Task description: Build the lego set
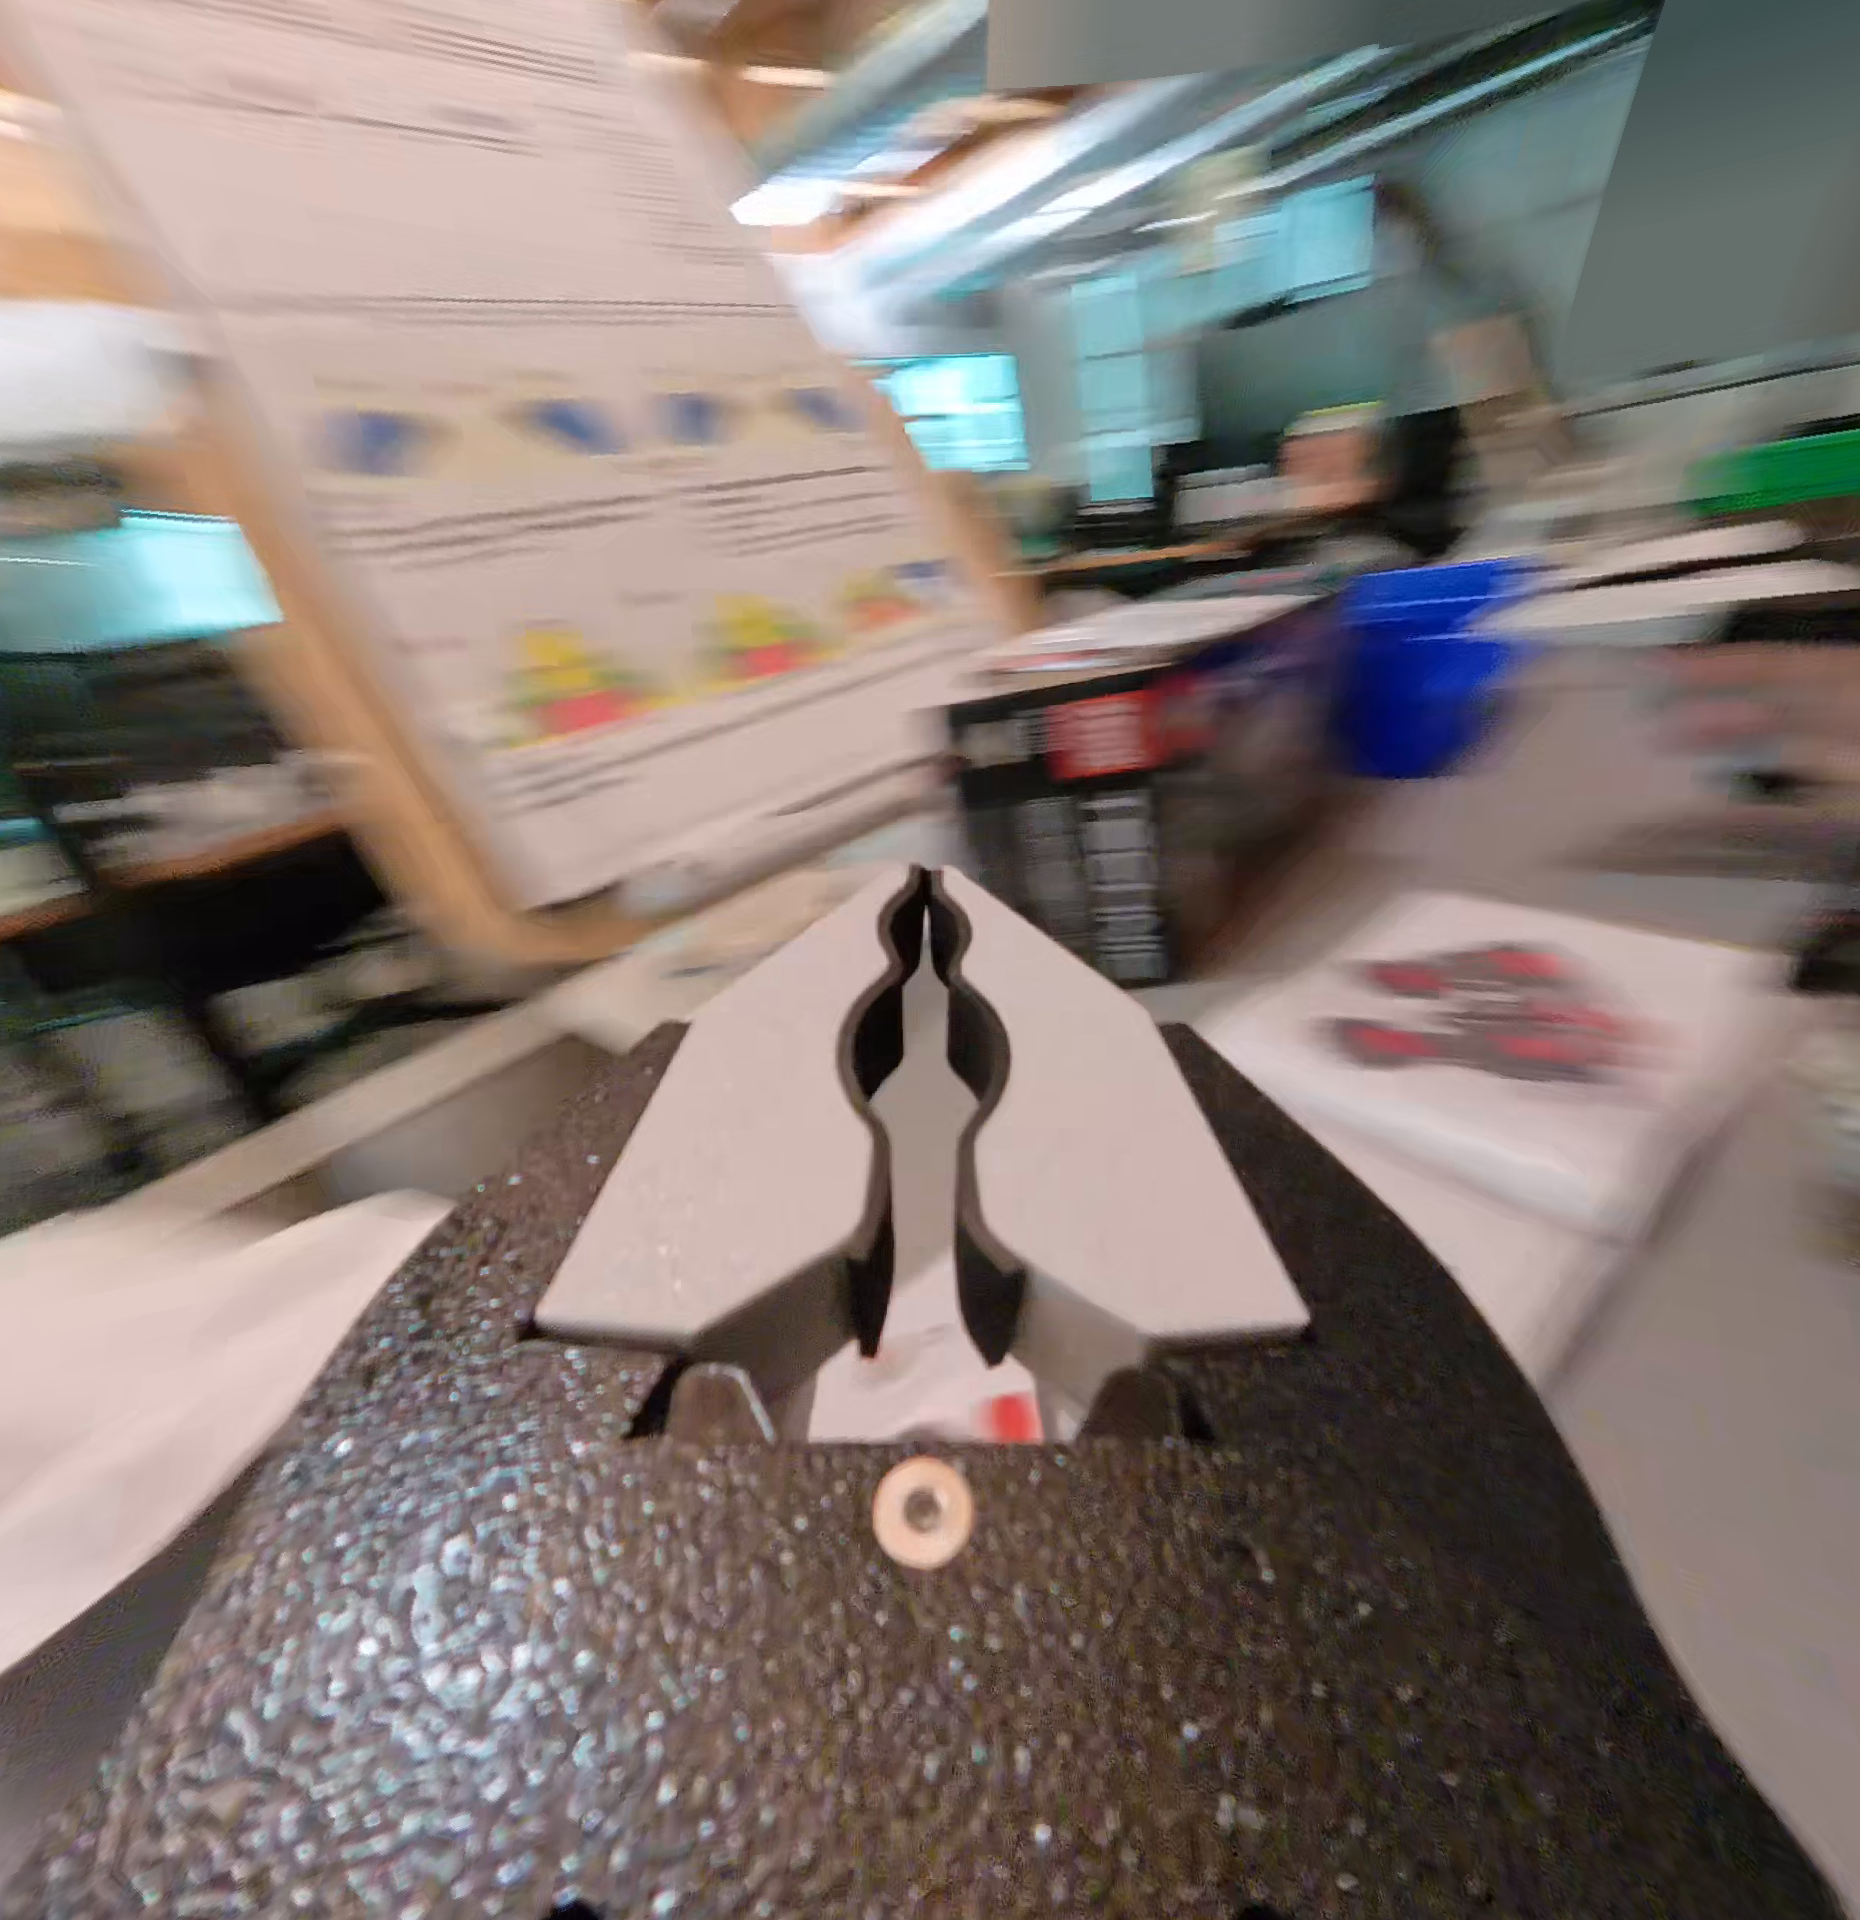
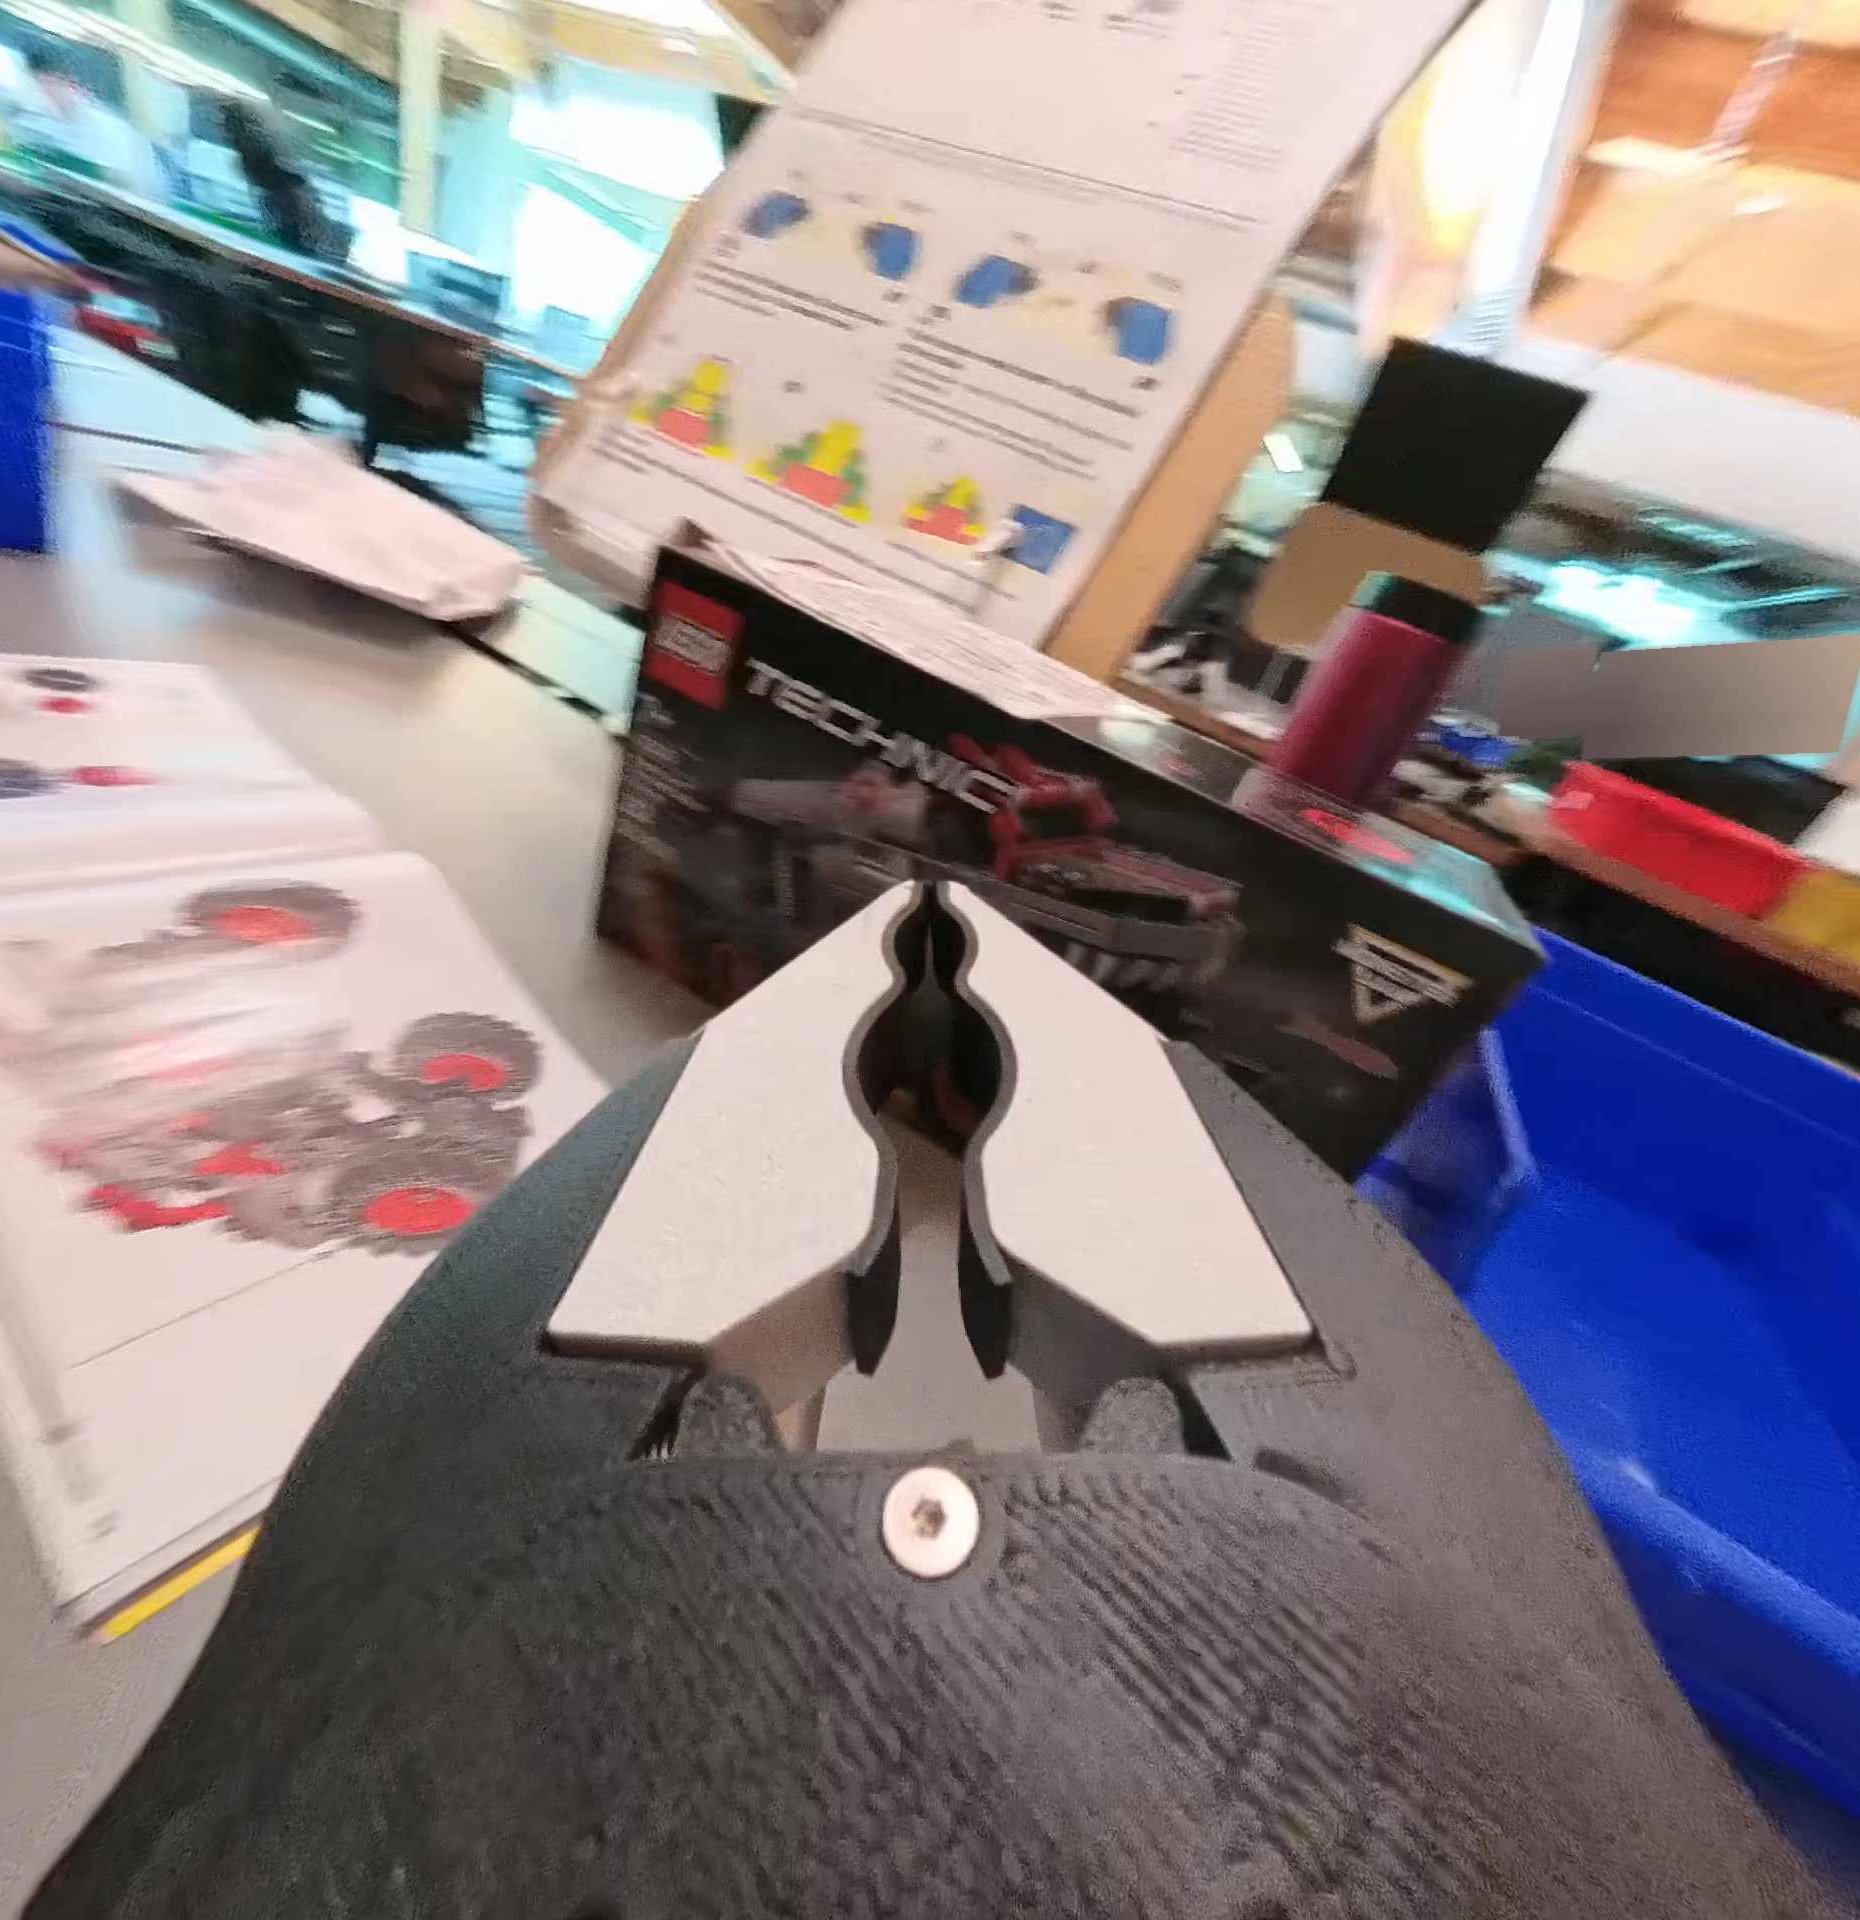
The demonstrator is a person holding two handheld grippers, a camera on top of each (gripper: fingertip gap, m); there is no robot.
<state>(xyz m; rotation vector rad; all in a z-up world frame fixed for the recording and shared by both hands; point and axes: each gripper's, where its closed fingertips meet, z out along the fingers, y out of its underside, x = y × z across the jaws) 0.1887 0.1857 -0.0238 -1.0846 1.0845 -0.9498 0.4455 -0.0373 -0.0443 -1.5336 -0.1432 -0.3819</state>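
Note:
My left gripper (image 1: pixel 928 881) is shut and empty, held above the table; its view is heavily blurred. An open instruction booklet (image 1: pixel 1487 1023) with red and black truck pictures lies to its right. My right gripper (image 2: pixel 928 891) is shut and empty, pointing at the black lego set box (image 2: pixel 1061 831) that stands on the table just ahead. The booklet (image 2: pixel 230 1070) lies open to the left of the right gripper. No loose lego pieces show in either view.
A blue bin (image 2: pixel 1674 1299) sits close on the right of the right gripper. A large poster board (image 2: pixel 957 291) leans behind the box; it also shows in the left wrist view (image 1: pixel 552 436). A red bottle (image 2: pixel 1362 686) stands behind the box. A paper bag (image 2: pixel 323 530) lies far left. One gripper's finger ends stand about 35 cm off the other's. To the red bottle (image 2: pixel 1362 686): right tips about 30 cm, left tips about 50 cm.

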